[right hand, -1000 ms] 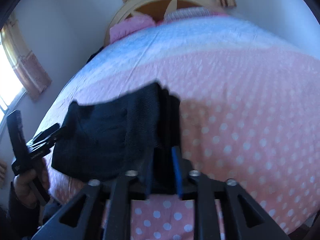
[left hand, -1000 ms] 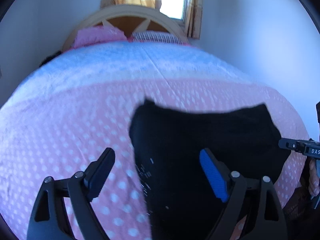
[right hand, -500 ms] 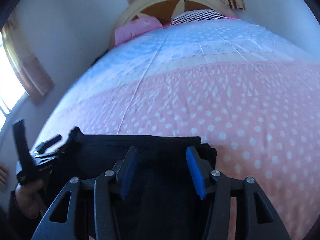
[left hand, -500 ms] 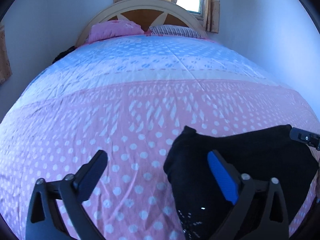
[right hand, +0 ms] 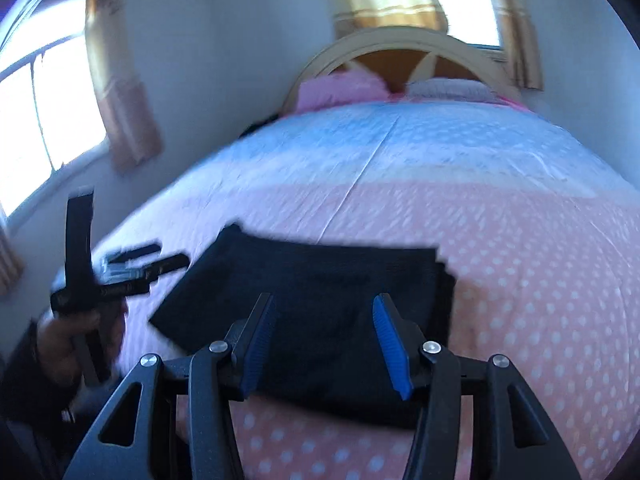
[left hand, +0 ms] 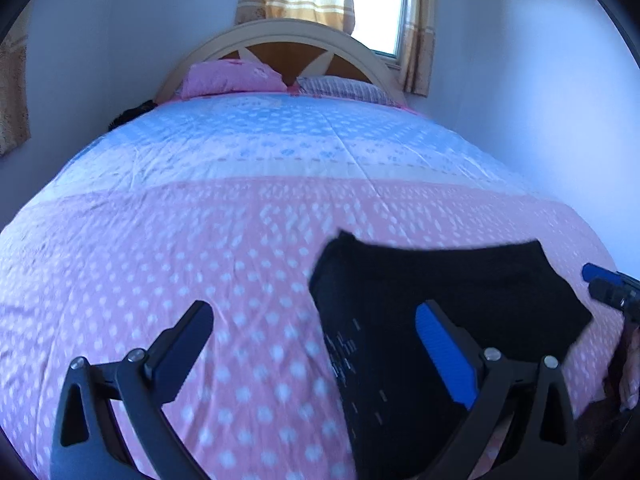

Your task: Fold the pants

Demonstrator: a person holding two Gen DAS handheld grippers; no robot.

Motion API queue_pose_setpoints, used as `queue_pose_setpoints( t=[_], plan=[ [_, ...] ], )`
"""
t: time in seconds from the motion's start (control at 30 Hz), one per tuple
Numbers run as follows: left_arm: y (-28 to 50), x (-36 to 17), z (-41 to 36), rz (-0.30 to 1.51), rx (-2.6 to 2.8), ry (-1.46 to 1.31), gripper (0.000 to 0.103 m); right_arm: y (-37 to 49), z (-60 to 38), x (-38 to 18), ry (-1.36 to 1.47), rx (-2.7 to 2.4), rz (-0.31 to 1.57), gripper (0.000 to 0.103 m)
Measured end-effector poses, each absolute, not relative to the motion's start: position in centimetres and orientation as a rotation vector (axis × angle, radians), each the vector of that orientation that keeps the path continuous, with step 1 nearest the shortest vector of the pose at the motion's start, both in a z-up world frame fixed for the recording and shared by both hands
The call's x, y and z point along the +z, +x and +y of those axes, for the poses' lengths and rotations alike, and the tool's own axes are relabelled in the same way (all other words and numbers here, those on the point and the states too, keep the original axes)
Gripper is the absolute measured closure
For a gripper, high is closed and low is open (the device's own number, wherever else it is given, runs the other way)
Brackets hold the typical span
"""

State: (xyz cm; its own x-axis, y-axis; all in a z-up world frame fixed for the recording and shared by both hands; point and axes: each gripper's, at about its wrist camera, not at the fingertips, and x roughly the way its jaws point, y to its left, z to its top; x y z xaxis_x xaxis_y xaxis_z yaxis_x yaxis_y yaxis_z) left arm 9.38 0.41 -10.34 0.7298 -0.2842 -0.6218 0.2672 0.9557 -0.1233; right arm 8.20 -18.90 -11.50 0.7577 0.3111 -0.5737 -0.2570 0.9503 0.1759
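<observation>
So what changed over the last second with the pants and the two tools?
The right tool, shut on a fold of the black pants a second ago, has let go; its jaws now stand open and it hovers above the cloth. The pants went from lifted and bunched to lying flat, folded, on the pink dotted bedspread. The left tool stayed open and took hold of nothing.

Folded black pants (right hand: 320,280) lie between spread fingers (right hand: 390,344).
</observation>
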Motion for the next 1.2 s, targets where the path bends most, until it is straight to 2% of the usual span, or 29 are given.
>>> queue_pose_setpoints(
  t=[0.2, 0.53, 1.0, 1.2],
  plan=[
    [8.3, -12.9, -0.9, 0.762, -0.315, 0.047, 0.0, 7.1, -19.1, -15.0, 0.045, 0.257, 0.745, 0.05],
    [8.7, -14.1, -0.7, 0.788, -0.331, 0.003, 0.0, 6.7, -19.2, -16.0, 0.036, 0.263, 0.726, 0.05],
    [8.7, -14.4, -0.5, 0.805, -0.36, -0.025, 0.0, 6.0, -18.9, -16.2, 0.028, 0.24, 0.705, 0.05],
    [8.3, -13.7, -0.3, 0.789, -0.346, -0.014, 0.0, 6.2, -20.1, -13.0, 0.106, 0.245, 0.67, 0.05]
  ],
)
